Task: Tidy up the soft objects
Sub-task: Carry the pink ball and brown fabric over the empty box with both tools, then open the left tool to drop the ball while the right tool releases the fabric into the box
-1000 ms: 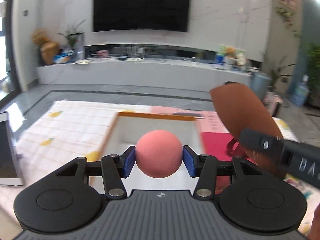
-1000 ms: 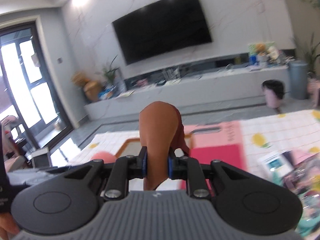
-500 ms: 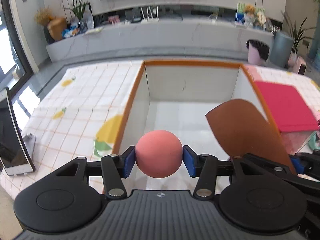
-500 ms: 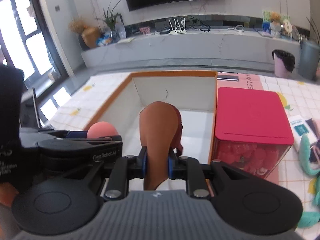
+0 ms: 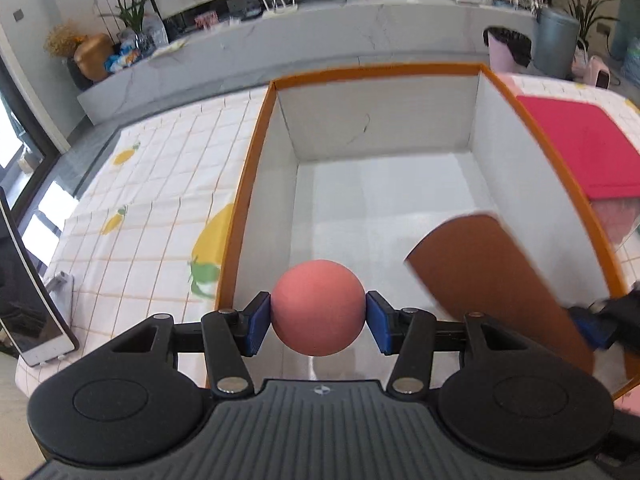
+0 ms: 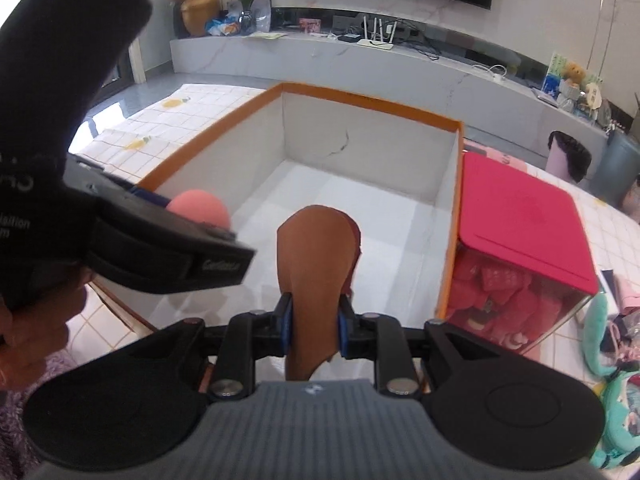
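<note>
Two grippers, two soft objects, one box. The left gripper (image 5: pixel 318 322) pinches one pink ball (image 5: pixel 318 307) between its blue pads, the ball centred between the fingertips above the near end of the white box (image 5: pixel 384 128) with the orange rim. The right gripper (image 6: pixel 314 327) clamps one brown soft piece (image 6: pixel 316 264) at its lower end; the piece stands up ahead of the fingers, over the box interior. One red-lidded container (image 6: pixel 516 216) sits just beside the box's right wall.

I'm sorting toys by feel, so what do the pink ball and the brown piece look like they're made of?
The pink ball looks like matte foam or soft rubber: no shine, an even, slightly grainy surface. The brown piece looks like soft leather or suede-like fabric, possibly foam: a matte, thin, rounded flap. Neither can be confirmed by sight alone.
</note>
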Demonstrator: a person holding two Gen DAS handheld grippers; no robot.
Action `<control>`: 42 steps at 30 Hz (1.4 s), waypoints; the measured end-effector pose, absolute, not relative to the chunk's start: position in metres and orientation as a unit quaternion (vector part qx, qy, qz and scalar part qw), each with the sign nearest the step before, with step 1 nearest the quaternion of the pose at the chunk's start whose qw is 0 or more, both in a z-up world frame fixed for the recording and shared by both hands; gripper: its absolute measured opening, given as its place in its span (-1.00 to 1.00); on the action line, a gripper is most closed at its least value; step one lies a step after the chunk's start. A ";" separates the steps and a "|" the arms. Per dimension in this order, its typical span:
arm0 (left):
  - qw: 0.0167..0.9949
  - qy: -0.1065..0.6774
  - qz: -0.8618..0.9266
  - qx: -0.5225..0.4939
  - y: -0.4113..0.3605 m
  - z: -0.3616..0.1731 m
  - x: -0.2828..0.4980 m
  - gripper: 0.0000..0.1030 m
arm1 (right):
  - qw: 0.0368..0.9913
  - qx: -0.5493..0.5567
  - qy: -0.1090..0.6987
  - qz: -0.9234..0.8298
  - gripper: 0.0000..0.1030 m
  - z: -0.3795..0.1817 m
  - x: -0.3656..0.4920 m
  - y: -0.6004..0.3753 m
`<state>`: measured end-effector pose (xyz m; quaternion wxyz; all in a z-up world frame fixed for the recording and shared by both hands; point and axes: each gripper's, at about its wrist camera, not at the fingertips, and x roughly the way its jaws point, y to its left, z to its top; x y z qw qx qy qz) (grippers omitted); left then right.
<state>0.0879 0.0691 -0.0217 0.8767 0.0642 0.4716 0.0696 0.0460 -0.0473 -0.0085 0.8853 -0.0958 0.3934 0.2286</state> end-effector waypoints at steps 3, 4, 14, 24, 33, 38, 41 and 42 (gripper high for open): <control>0.870 0.481 0.067 0.088 0.068 -0.026 0.087 0.16 | 0.890 -0.112 0.388 0.213 -0.60 -0.006 0.048 -0.049; 0.866 0.486 0.066 0.097 0.065 -0.026 0.087 0.17 | 0.891 -0.115 0.388 0.207 -0.60 -0.007 0.049 -0.049; 0.849 0.496 0.084 0.159 0.052 -0.033 0.089 0.36 | 0.892 -0.113 0.386 0.206 -0.59 -0.009 0.052 -0.052; 0.873 0.458 0.083 0.150 0.057 -0.014 0.086 0.42 | 0.892 -0.114 0.384 0.208 -0.58 -0.009 0.048 -0.052; 0.911 0.410 0.032 -0.021 0.104 0.021 0.077 0.62 | 0.892 -0.107 0.386 0.209 -0.50 -0.009 0.048 -0.052; 0.913 0.405 0.036 -0.035 0.112 0.020 0.079 0.63 | 0.886 -0.088 0.395 0.226 -0.39 -0.007 0.048 -0.053; 0.912 0.408 0.037 -0.034 0.111 0.018 0.079 0.63 | 0.886 -0.087 0.393 0.228 -0.38 -0.006 0.046 -0.051; 0.911 0.408 0.038 -0.034 0.110 0.018 0.080 0.63 | 0.886 -0.086 0.393 0.230 -0.37 -0.006 0.045 -0.051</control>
